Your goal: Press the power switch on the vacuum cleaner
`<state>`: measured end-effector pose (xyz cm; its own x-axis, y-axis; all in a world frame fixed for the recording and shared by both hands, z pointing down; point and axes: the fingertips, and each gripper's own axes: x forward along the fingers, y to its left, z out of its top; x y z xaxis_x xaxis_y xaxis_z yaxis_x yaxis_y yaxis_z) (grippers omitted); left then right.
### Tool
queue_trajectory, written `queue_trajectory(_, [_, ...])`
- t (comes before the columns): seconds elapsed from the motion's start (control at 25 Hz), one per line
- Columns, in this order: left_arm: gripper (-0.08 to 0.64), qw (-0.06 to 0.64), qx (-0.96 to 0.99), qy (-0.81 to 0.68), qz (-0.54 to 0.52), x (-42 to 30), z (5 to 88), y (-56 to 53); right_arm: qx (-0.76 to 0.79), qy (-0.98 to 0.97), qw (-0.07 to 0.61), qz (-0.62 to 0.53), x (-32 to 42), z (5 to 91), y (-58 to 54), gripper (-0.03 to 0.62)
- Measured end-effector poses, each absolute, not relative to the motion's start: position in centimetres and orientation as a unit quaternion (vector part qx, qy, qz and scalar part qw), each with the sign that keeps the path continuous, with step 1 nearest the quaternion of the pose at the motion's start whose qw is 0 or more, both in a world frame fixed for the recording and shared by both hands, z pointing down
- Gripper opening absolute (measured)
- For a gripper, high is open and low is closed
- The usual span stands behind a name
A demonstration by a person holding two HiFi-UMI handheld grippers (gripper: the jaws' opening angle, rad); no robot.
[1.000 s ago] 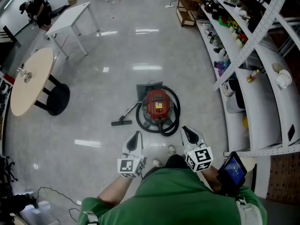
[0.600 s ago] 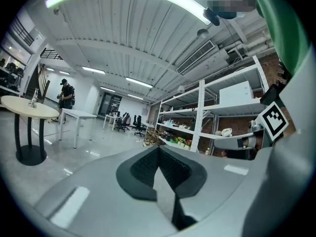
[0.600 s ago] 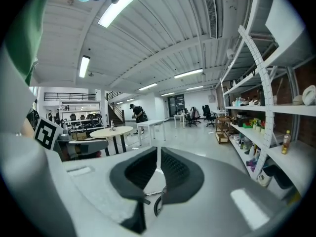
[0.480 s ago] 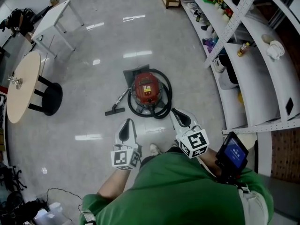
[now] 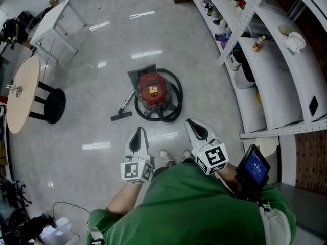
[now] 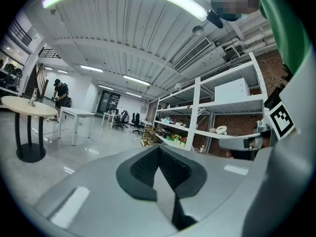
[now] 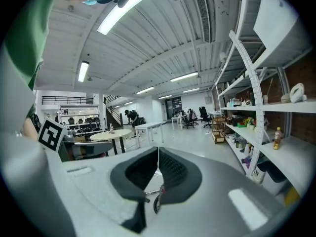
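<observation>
A red canister vacuum cleaner (image 5: 153,89) sits on the glossy grey floor, ringed by its black hose (image 5: 176,102), with a wand and floor nozzle (image 5: 120,116) reaching left. In the head view my left gripper (image 5: 136,132) and right gripper (image 5: 194,125) are held near my body, well short of the vacuum cleaner, both pointing toward it. Each has its jaws pressed together with nothing between them. A sliver of the vacuum cleaner (image 7: 159,195) shows below the right gripper's (image 7: 158,159) closed tips. The left gripper (image 6: 159,156) view shows no vacuum cleaner.
White shelving (image 5: 265,65) with small items runs along the right. A round wooden table (image 5: 21,93) on a black base and a white table (image 5: 48,20) stand at the left. My shoes (image 5: 167,158) are on the floor just behind the grippers. A person (image 7: 131,116) stands far off.
The vacuum cleaner has shifted up and left in the head view as my head moved. Both grippers keep their pose and stay shut.
</observation>
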<state>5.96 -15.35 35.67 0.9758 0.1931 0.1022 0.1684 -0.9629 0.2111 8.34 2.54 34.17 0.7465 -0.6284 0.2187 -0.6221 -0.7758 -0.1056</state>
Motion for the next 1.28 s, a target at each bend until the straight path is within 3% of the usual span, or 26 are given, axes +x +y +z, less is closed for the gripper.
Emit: queue_trajectory(1.28, [0.006,0.093,0.992,0.064,0.061,2.8,35.9,-11.9,-0.928,0.354,0.021,-0.117,6.4,34.7,5.3,0.002])
